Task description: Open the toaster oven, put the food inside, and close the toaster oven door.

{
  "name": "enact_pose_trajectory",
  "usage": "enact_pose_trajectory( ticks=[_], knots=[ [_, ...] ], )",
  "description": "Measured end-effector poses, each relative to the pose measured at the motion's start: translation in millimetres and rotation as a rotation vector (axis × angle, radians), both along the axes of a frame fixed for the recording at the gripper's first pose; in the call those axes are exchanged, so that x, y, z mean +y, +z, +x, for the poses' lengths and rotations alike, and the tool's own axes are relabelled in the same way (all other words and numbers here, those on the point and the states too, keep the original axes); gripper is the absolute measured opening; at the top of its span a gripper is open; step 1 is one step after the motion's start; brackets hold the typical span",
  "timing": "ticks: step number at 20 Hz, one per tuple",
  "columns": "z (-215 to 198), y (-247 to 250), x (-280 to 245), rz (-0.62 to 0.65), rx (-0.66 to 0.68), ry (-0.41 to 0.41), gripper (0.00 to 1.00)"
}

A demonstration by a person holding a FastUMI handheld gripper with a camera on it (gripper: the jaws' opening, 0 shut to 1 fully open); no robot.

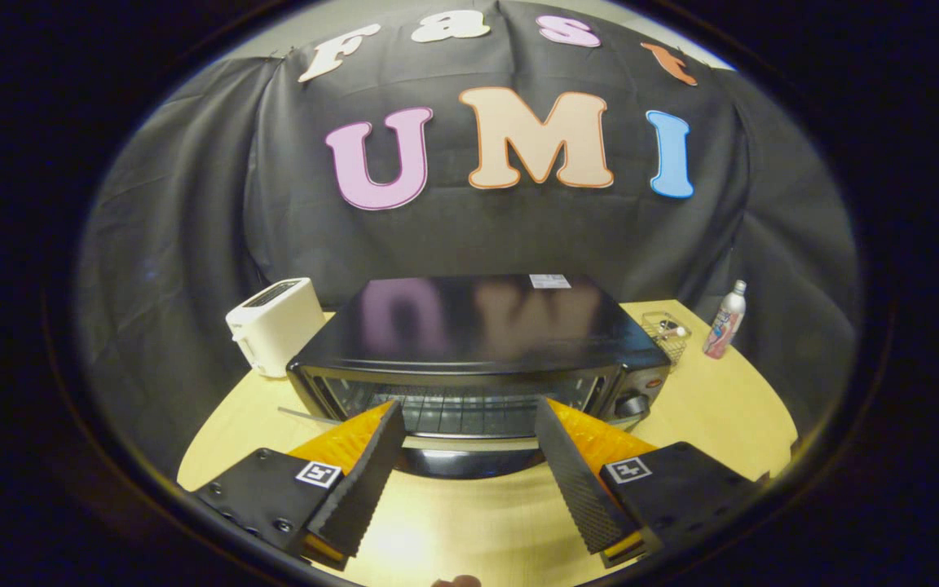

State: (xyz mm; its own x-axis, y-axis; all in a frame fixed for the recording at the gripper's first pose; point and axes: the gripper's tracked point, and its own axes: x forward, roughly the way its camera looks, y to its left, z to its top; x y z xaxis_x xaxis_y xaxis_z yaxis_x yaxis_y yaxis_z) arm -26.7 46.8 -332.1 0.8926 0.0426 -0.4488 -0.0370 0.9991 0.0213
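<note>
Door (469,456) of the toaster oven (478,350) hangs open; my hand-held gripper (469,420) gapes empty, food unloaded.

A white pop-up toaster (275,324) stands on the wooden table (706,408). Well apart from it, a clear wire basket (665,334) sits beside an upright bottle (725,320).

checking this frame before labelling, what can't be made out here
- Toaster oven door handle: hidden behind the open gripper fingers.
- Oven interior: dim behind the glass; any food unseen.
- Wire basket contents: too small.
- Bottle label: too small.
</note>
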Motion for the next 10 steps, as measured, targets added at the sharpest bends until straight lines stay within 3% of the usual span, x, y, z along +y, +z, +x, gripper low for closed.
enact_pose_trajectory(
  ticks=[10],
  knots=[
    [-60,-44,-7,0.008,0.098,0.013,1.00]
  ],
)
